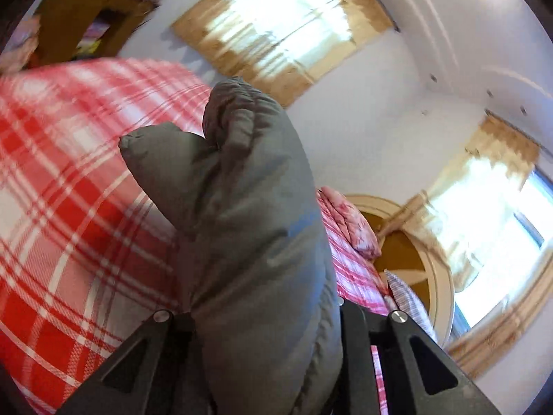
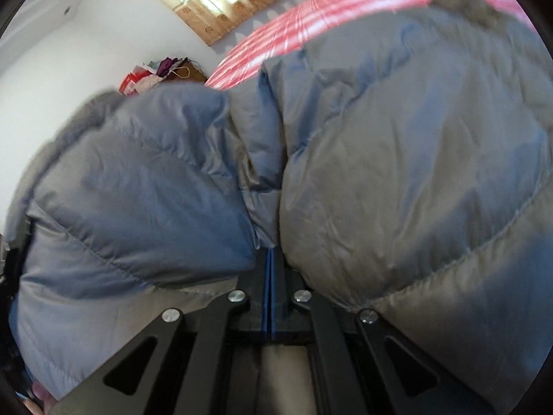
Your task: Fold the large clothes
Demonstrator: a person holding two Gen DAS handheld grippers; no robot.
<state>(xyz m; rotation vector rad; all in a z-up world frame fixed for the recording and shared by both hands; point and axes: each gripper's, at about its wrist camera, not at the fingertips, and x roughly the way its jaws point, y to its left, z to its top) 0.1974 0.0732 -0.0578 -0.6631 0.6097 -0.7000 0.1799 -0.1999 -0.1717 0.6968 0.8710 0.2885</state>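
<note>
A grey padded jacket [image 1: 242,207] fills the middle of the left wrist view. My left gripper [image 1: 266,321] is shut on a thick fold of it, which bulges out between the jaws; its tips are hidden by the cloth. The end of the fold sticks up over the red and white plaid bed cover [image 1: 69,173]. In the right wrist view the same grey jacket [image 2: 397,173] puffs up on both sides of my right gripper [image 2: 271,252], which is shut on a seam of it. The jacket hides most of the bed there.
The plaid bed [image 2: 293,24] lies under the jacket. A pink pillow [image 1: 352,221] and a round headboard [image 1: 414,252] stand at the bed's end. Curtained windows [image 1: 290,24] and white walls are behind. A wooden shelf [image 1: 83,24] with clothes is at the left.
</note>
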